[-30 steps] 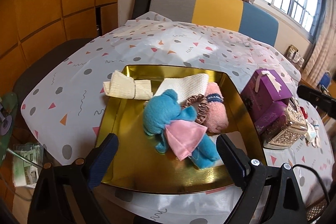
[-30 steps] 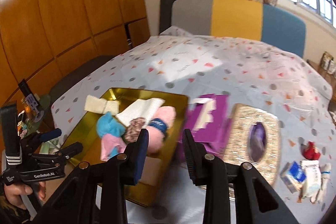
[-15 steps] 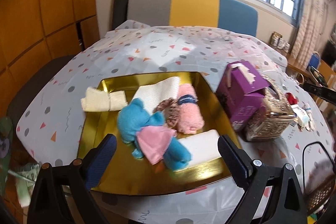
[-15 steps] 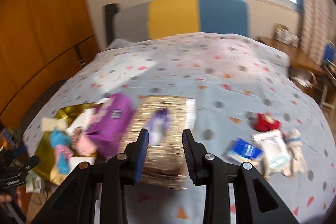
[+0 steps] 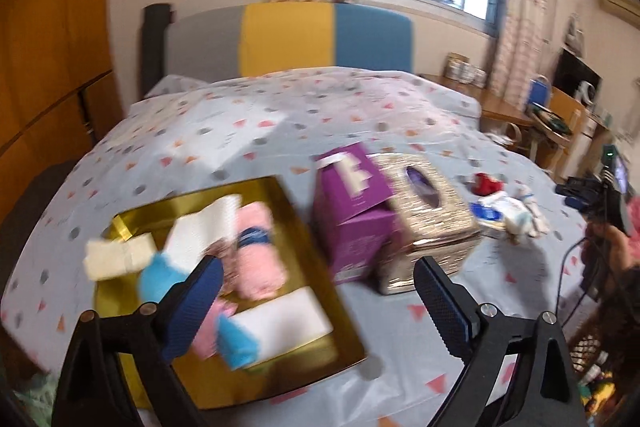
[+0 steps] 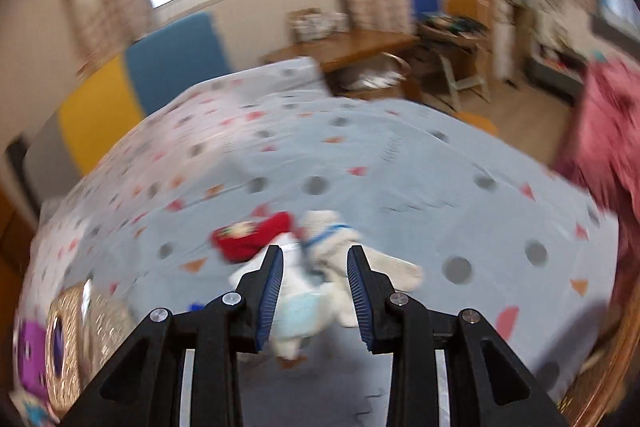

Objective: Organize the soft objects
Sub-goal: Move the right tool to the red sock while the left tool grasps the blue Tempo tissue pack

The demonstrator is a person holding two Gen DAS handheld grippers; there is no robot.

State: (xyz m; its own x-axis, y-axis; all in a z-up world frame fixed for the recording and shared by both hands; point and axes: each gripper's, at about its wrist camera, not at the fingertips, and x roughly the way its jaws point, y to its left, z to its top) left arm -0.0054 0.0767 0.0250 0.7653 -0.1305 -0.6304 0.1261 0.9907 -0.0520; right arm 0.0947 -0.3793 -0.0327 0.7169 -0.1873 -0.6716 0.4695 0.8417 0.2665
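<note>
Purple box [image 5: 352,223] touching glittery tissue box [image 5: 430,223], patterned tablecloth [image 5: 304,115], wooden desk [image 6: 352,45]

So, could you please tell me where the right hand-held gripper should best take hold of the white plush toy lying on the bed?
Probably across the white plush toy's narrow middle, coming from above and the near side: its limbs sprawl flat, and the red soft item crowds its left, so the body is the clearest span.

A red soft thing [image 6: 250,241] lies on the bed, past the left finger of the right gripper. A white fluffy toy [image 6: 332,267] with a blue ribbon lies between and beyond those fingers. A blue toy [image 5: 160,277], pink roll [image 5: 258,263] and white cloths [image 5: 204,233] sit in the gold tray [image 5: 304,255], around the left finger of the left gripper.
</note>
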